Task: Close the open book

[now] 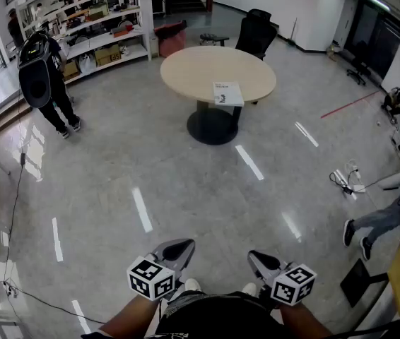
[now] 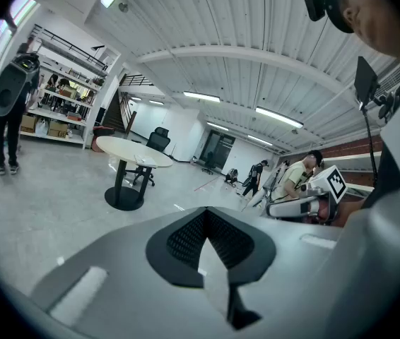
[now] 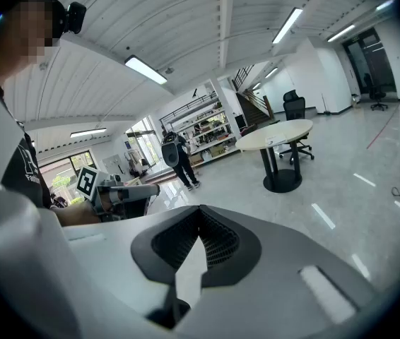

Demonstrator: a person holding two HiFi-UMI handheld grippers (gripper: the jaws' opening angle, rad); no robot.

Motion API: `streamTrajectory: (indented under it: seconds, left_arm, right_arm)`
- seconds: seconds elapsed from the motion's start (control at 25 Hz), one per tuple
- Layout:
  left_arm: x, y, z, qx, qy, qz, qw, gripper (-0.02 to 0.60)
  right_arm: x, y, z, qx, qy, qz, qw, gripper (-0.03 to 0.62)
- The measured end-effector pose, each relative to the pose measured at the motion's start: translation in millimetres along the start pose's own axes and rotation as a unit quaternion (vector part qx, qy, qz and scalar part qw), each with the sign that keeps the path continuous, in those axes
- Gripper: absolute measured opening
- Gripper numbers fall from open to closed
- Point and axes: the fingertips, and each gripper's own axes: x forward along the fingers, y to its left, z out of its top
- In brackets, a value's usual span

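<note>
Open floor (image 1: 186,175) ahead to round table (image 1: 193,69), office chair (image 1: 258,30) behind it, cables (image 1: 343,181) at right

The round tabletop (image 1: 186,69) is pale beige, and the open book (image 1: 227,93) shows white pages with grey print. The floor (image 1: 150,161) is glossy mottled grey, streaked with white reflections and crossed by a thin red line (image 1: 348,104). The left hand-held gripper (image 1: 177,248) and the right hand-held gripper (image 1: 260,260) are grey with black ribbed pads (image 2: 186,240), each with a white cube (image 1: 150,277) patterned in black squares.
</note>
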Motion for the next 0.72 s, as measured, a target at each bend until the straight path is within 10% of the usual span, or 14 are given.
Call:
streamTrajectory:
  seconds: [0.72]
  left_arm:
    - [31.3,-14.5,6.0,-0.007,0.022,-0.069,0.9973,0.008]
  right_arm:
    - [4.3,-6.4,15.4,-0.015,-0.006,-0.027,1.000,0.005]
